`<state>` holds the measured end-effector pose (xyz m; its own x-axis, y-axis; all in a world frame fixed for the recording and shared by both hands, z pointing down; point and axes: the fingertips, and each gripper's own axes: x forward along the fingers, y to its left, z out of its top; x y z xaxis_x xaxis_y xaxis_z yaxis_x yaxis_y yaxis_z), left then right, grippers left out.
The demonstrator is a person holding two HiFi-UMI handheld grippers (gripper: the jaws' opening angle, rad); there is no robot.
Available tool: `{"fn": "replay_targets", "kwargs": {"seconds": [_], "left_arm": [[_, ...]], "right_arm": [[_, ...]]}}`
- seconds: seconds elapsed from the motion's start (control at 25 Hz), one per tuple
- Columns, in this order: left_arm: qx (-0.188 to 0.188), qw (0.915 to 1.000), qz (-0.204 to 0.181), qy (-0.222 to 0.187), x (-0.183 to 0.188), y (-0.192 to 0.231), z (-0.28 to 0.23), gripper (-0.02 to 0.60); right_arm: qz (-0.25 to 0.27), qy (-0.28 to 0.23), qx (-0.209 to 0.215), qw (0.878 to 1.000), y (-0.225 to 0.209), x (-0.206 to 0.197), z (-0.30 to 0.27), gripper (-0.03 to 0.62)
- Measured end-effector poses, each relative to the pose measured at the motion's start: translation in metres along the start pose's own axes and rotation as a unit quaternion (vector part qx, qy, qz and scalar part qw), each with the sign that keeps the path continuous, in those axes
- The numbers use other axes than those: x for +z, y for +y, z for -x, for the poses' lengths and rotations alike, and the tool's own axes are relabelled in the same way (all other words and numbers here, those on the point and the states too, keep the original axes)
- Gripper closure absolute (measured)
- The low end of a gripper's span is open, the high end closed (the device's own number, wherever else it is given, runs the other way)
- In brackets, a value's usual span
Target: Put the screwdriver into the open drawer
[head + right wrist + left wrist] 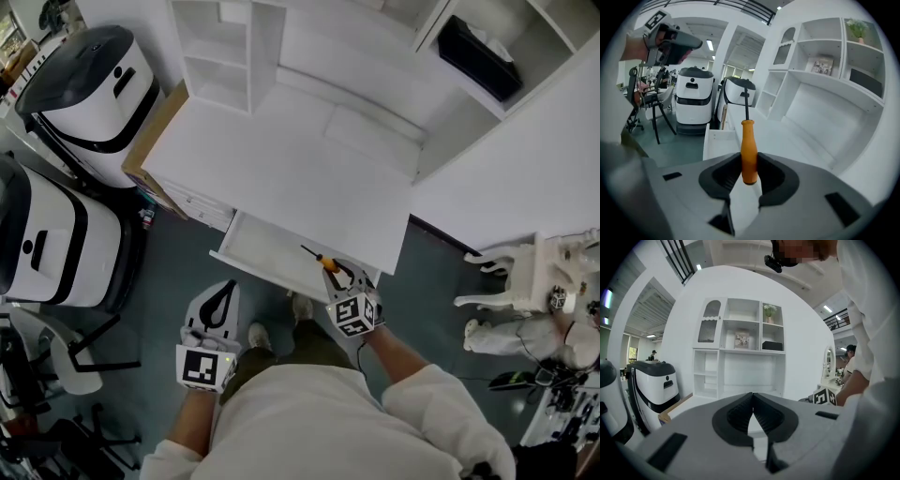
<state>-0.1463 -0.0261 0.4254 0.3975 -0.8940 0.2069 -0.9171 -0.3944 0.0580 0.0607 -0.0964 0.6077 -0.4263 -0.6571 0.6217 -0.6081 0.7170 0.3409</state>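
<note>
The screwdriver (327,262) has an orange handle and a dark shaft. My right gripper (337,276) is shut on the handle, and the shaft points away over the open white drawer (265,249) under the desk's front edge. In the right gripper view the handle (749,152) stands upright between the black pads, with the drawer (714,140) below and to the left. My left gripper (222,291) hangs low to the left of the drawer, shut on nothing. Its pads (740,411) meet at the tips.
The white desk (281,169) carries a hutch of open shelves (223,52) and a black box (480,56). Two white and black machines (89,84) stand at the left with a chair (61,361) nearby. A small ornate white table (544,272) stands at the right.
</note>
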Motion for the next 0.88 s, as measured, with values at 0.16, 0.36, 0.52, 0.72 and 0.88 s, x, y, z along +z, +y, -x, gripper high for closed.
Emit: {"fn": "replay_targets", "kwargs": {"seconds": [0.16, 0.36, 0.52, 0.72, 0.88], "left_arm": [[0.012, 0.9999, 0.0, 0.008, -0.002, 0.003, 0.002, 0.577], [0.029, 0.9994, 0.004, 0.019, -0.006, 0.006, 0.005, 0.577], [0.039, 0.9989, 0.006, 0.026, -0.009, 0.006, 0.009, 0.577], [0.048, 0.9981, 0.003, 0.038, -0.014, 0.005, 0.009, 0.577], [0.058, 0.9975, 0.006, 0.042, -0.017, 0.007, 0.008, 0.577]], "right_arm": [[0.027, 0.028, 0.023, 0.999, 0.009, -0.02, -0.024, 0.479], [0.047, 0.059, 0.044, 0.996, 0.018, -0.047, -0.053, 0.479], [0.054, 0.086, 0.063, 0.993, 0.027, -0.067, -0.074, 0.479], [0.062, 0.116, 0.084, 0.988, 0.038, -0.092, -0.097, 0.479], [0.068, 0.14, 0.098, 0.983, 0.045, -0.11, -0.113, 0.479]]}}
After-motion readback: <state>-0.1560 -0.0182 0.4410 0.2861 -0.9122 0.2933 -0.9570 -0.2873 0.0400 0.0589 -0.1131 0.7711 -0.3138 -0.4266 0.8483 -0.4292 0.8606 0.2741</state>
